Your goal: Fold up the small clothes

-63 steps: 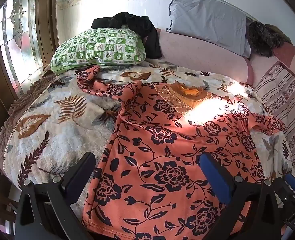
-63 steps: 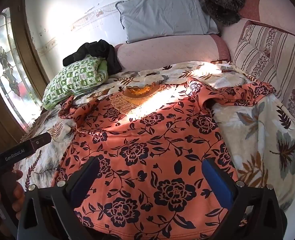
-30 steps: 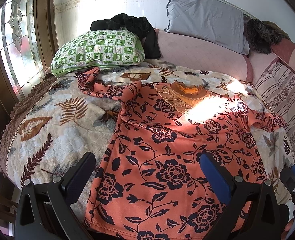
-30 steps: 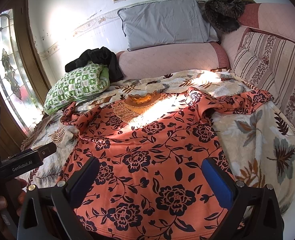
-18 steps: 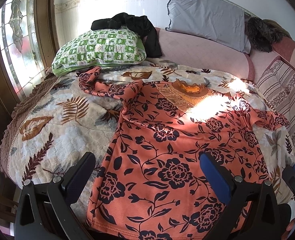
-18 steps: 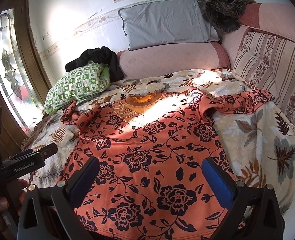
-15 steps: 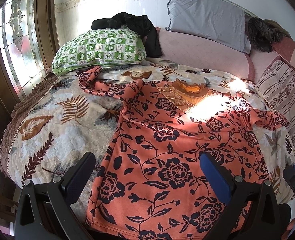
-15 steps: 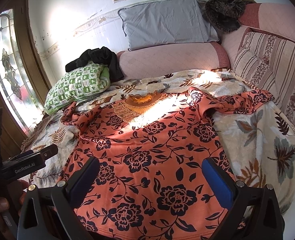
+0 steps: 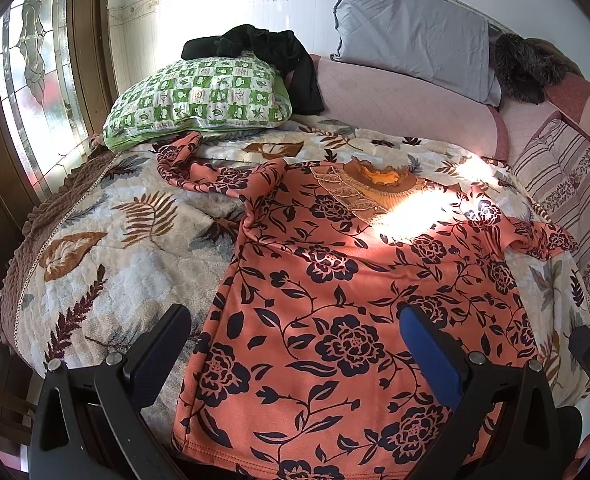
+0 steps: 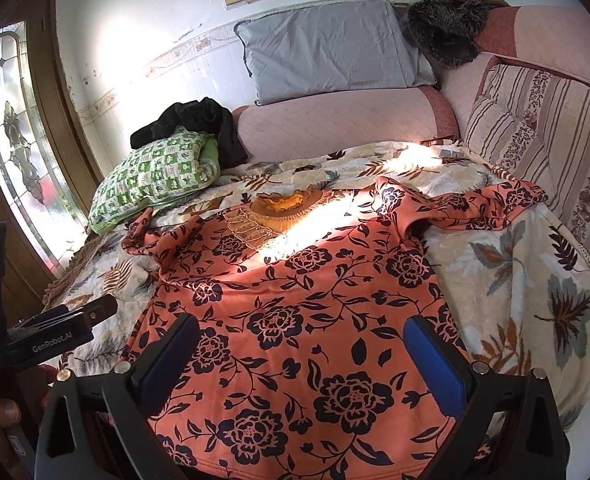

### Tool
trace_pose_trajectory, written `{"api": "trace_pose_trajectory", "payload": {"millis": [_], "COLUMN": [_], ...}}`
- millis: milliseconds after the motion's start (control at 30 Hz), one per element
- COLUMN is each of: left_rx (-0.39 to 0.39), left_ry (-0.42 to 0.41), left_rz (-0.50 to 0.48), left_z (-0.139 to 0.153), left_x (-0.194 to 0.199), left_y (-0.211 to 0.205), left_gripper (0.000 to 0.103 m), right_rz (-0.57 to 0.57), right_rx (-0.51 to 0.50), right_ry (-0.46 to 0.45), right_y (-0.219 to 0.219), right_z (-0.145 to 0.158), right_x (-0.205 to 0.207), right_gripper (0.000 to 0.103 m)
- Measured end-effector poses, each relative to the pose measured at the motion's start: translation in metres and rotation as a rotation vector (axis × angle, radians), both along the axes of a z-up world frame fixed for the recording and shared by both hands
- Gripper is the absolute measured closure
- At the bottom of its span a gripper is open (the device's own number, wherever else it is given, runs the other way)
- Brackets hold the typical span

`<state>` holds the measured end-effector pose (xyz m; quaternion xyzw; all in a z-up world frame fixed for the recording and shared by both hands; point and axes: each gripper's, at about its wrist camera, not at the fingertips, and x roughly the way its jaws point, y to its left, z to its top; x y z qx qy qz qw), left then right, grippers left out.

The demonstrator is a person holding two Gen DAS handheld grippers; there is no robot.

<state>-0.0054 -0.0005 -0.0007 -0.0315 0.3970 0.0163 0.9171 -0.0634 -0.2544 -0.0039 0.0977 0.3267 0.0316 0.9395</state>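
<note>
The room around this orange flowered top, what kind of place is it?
Most likely a bedroom in a home. The orange top lies spread on a bed under a leaf-print blanket, with a green checked pillow and a grey pillow by the wall, and a stained-glass window alongside.

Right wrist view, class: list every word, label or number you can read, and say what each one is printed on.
"GenRobot.AI": white lettering on the black body of the left tongs.
Small white print lower on the same body: too small to read.
Nothing readable on the orange floral top or the bedding.
</note>
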Motion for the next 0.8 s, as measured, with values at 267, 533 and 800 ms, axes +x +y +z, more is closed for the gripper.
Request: {"api": "trace_pose_trajectory", "payload": {"millis": [267, 533, 800], "left_rx": [0.001, 0.004, 0.008], "left_ry": [0.002, 0.002, 0.002], "left_rz": [0.001, 0.000, -0.003], "left_z": [-0.0009, -0.0009, -0.0015], "left_x": [-0.0002, -0.0002, -0.0002], "left_y": [0.0000, -0.0008, -0.0016], "left_gripper": [0.000, 0.000, 0.000], "right_rz": [-0.001, 0.005, 0.007], "right_rx": [0.003, 0.000, 0.002], "right_ry": [-0.008, -0.012, -0.017], "right_y": [0.0004, 0.0035, 0.0044], "right_z": [0.0018, 0.0017, 0.0006], "right_x": [-0.0004, 0.0001, 0.0003], "right_gripper": [0.000, 0.000, 0.000]}}
